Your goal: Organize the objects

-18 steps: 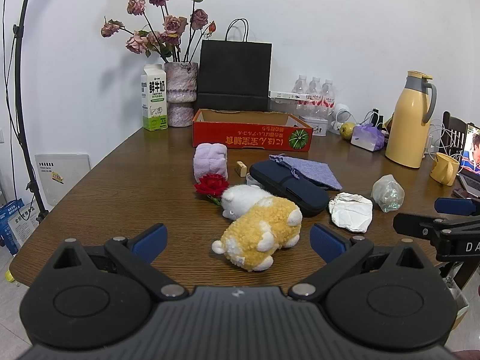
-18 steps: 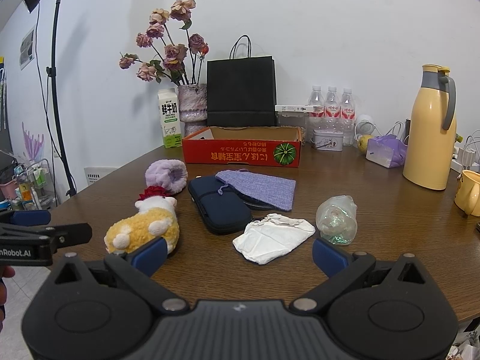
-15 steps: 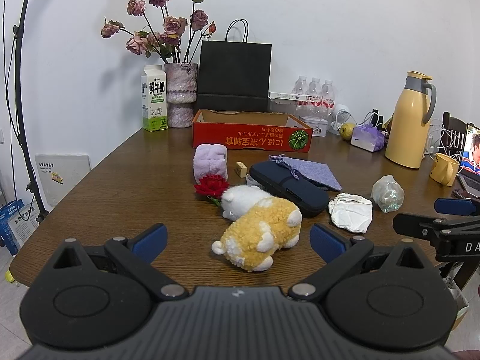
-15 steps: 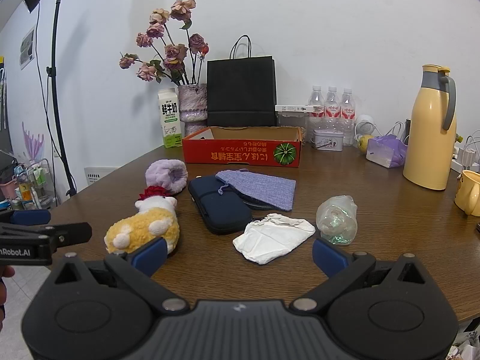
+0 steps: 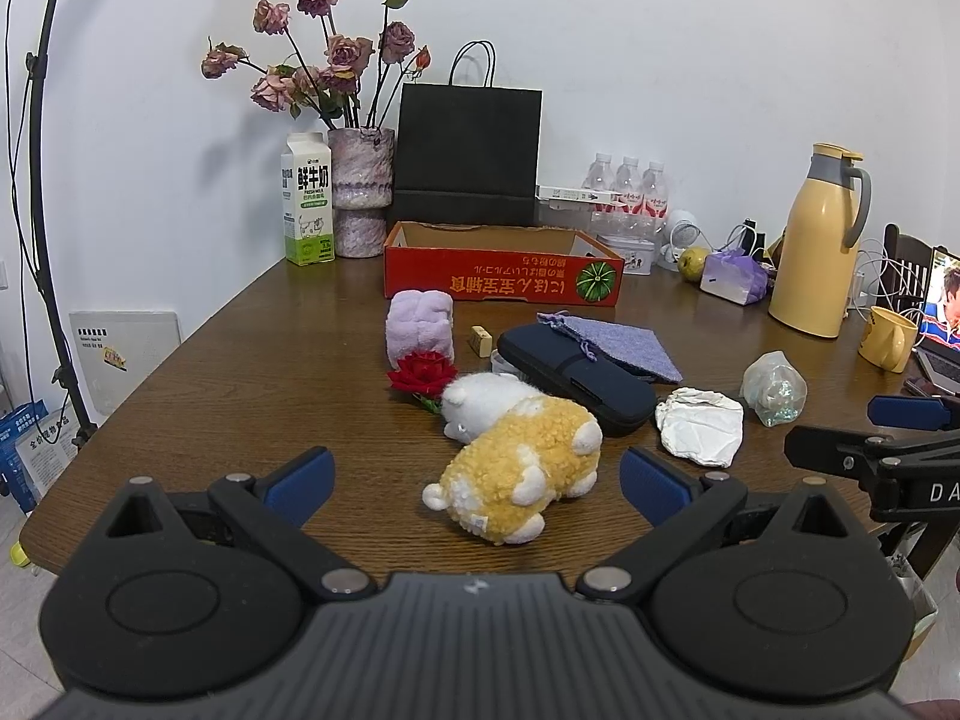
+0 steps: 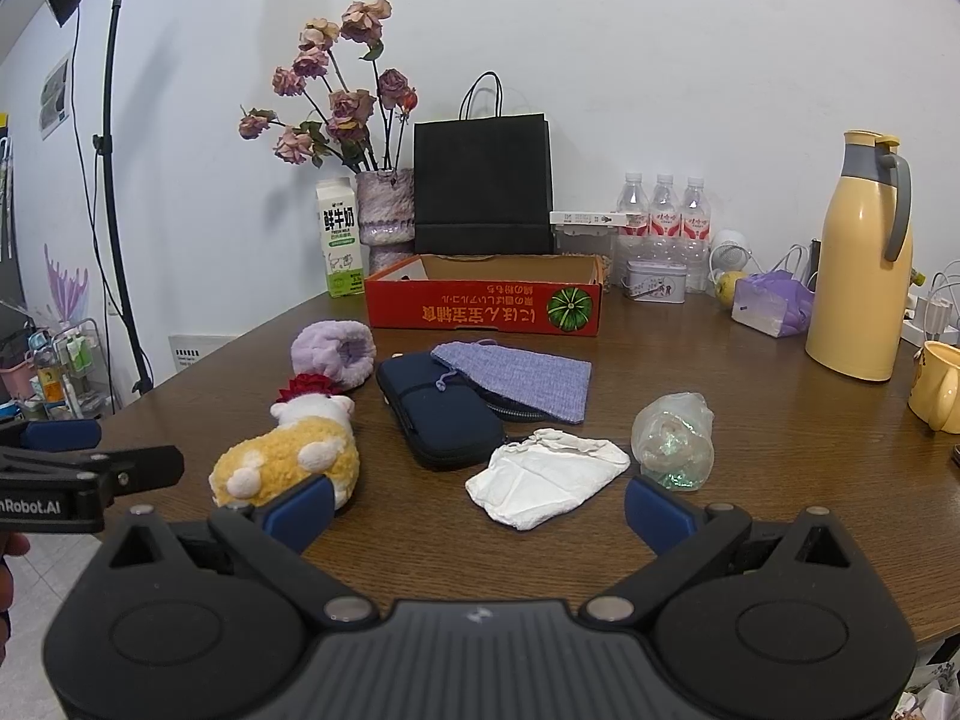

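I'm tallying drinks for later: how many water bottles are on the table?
3 water bottles, side by side in a row against the back wall, right of the black paper bag. More could be hidden behind them.

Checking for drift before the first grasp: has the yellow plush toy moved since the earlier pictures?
No. The yellow plush toy lies in the same spot against the white plush, before the red box.

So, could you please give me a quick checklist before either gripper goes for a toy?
1. Left gripper open: ok.
2. Right gripper open: ok.
3. Yellow plush toy lined up between the left gripper's fingers: ok.
4. Yellow toy free of neighbours: not ok, the white plush toy touches it.
5. Red cardboard box open on top: ok.
6. Box contents: cannot tell.
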The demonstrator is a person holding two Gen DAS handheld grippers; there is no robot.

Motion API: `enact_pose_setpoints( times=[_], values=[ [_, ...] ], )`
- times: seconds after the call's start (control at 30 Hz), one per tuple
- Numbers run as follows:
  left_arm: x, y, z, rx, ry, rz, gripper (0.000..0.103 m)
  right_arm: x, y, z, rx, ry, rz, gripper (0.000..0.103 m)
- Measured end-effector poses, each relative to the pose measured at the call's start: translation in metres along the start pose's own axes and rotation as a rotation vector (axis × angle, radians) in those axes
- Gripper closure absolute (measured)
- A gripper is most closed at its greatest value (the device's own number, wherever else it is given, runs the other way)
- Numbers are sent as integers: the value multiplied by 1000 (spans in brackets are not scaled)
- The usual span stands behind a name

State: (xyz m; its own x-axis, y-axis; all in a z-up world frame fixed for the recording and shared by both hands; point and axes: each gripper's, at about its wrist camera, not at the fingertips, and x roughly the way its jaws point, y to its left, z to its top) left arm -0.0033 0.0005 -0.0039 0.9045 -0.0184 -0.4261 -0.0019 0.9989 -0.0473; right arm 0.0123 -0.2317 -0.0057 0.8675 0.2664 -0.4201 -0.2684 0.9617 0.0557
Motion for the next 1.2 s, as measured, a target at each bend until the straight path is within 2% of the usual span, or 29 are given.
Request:
enact_pose_setpoints(
  times=[1.2],
  values=[
    [-4,0,2,-3,-10,-8,0,0,1,-1,0,2,-3,0]
  ],
)
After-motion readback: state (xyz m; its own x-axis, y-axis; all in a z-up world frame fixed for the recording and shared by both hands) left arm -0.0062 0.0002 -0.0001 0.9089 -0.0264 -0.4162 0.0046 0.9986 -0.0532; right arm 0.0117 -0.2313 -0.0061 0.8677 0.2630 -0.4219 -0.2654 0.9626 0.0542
